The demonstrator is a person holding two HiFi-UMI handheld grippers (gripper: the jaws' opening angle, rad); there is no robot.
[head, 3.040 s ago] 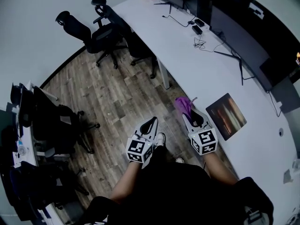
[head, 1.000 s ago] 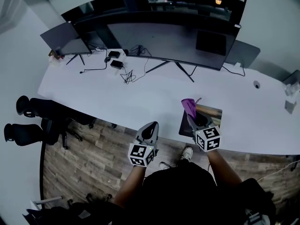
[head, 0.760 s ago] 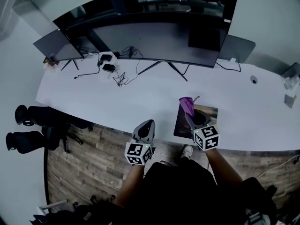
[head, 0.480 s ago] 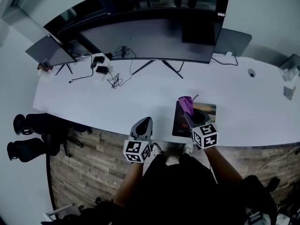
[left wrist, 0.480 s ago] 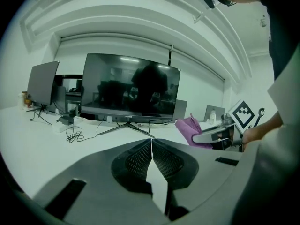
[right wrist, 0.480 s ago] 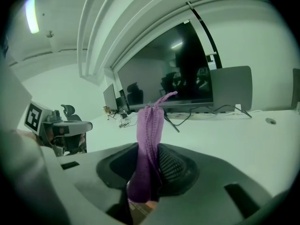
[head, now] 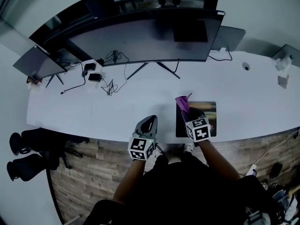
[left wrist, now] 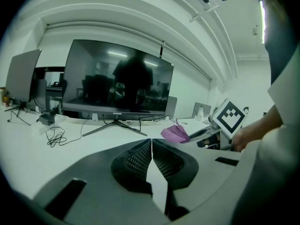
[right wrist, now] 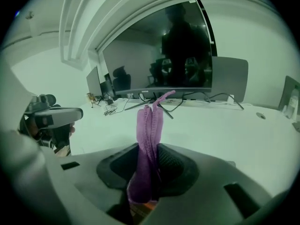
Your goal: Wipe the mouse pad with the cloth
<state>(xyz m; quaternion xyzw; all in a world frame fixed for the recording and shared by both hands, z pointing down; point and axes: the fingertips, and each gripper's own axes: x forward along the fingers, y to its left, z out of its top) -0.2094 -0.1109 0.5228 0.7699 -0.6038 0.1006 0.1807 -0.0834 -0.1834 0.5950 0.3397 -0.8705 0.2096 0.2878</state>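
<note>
A dark mouse pad (head: 208, 118) with an orange streak lies near the front edge of the white desk (head: 117, 111). My right gripper (head: 186, 114) hovers over the pad's left part, shut on a purple cloth (head: 182, 103) that sticks up between its jaws (right wrist: 149, 139). My left gripper (head: 149, 124) hangs at the desk's front edge, left of the pad, shut with nothing in it (left wrist: 151, 156). The left gripper view also shows the cloth (left wrist: 175, 133) held out by the right gripper.
A wide curved monitor (head: 140, 39) stands at the back of the desk, with a laptop-like screen (head: 35, 62) to its left and tangled cables (head: 108, 86) beside its stand. Small items (head: 281, 71) sit at the far right. Office chairs (head: 28, 156) stand on the wooden floor left.
The view has swung from the floor and chairs to face the desk. Both grippers have come in over the desk's front edge, the right one carrying the cloth above the mouse pad.
</note>
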